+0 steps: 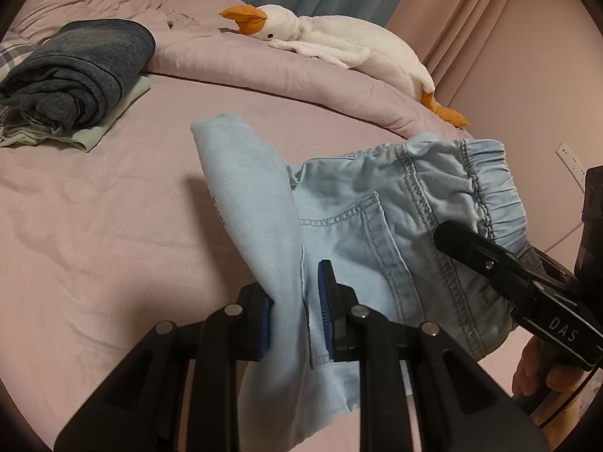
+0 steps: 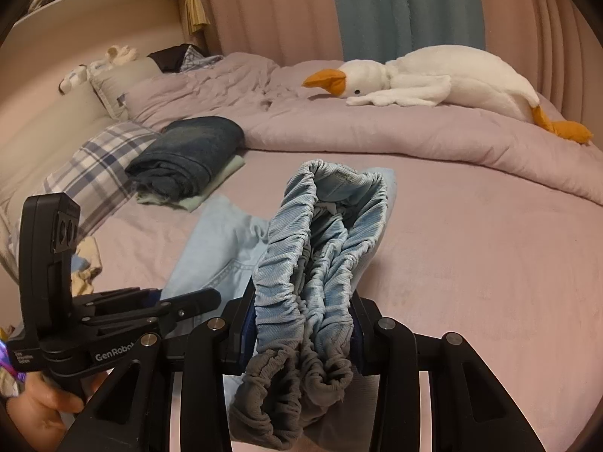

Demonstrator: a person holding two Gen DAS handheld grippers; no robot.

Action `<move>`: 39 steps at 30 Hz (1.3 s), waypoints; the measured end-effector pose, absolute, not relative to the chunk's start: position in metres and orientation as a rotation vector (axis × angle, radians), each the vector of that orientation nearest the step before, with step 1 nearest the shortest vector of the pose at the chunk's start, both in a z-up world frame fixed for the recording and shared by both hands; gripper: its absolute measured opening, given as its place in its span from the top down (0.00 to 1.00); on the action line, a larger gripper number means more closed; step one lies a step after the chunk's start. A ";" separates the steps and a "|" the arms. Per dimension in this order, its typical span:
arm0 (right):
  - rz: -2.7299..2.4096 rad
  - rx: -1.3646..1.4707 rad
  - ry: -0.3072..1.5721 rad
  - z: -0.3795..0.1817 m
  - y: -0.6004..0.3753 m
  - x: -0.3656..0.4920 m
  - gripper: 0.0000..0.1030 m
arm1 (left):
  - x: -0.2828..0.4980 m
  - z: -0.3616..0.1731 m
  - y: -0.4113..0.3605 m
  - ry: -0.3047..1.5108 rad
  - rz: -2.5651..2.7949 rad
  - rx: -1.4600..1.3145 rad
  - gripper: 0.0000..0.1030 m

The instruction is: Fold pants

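Note:
Light blue denim pants (image 1: 361, 218) with an elastic waistband are held up above the pink bed (image 1: 113, 226). My left gripper (image 1: 296, 312) is shut on a folded leg part of the pants. My right gripper (image 2: 303, 333) is shut on the bunched elastic waistband (image 2: 320, 256). The right gripper also shows in the left wrist view (image 1: 490, 260) at the waistband. The left gripper shows in the right wrist view (image 2: 181, 305) at the lower left, held by a hand.
A stack of folded dark jeans (image 1: 75, 71) on a pale green garment lies at the far left of the bed. A white plush goose (image 1: 339, 41) lies on the rolled pink duvet (image 1: 264, 71) at the back. A plaid pillow (image 2: 94, 165) lies left.

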State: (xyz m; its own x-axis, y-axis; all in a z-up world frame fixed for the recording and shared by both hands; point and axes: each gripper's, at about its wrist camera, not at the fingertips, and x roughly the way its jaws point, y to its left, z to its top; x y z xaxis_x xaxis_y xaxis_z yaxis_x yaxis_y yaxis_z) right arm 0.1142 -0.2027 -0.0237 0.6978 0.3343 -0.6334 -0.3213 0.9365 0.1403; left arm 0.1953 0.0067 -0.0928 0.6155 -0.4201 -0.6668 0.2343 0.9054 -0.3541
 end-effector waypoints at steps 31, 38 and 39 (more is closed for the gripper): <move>0.328 0.147 0.862 -0.064 -0.235 0.151 0.60 | 0.219 -0.120 0.006 0.892 -0.304 -0.119 0.79; 0.307 0.163 0.888 -0.072 -0.242 0.155 0.60 | 0.220 -0.124 0.005 0.901 -0.275 -0.092 0.74; 0.305 0.165 0.890 -0.073 -0.243 0.155 0.60 | 0.220 -0.125 0.006 0.901 -0.271 -0.086 0.73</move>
State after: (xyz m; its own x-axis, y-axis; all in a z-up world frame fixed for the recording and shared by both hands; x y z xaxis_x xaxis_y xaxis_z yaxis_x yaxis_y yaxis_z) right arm 0.1552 -0.2425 -0.0735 0.5899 0.3284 -0.7377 -0.1923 0.9444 0.2667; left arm 0.2199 0.0057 -0.1248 0.5889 -0.2683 -0.7624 0.1968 0.9625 -0.1867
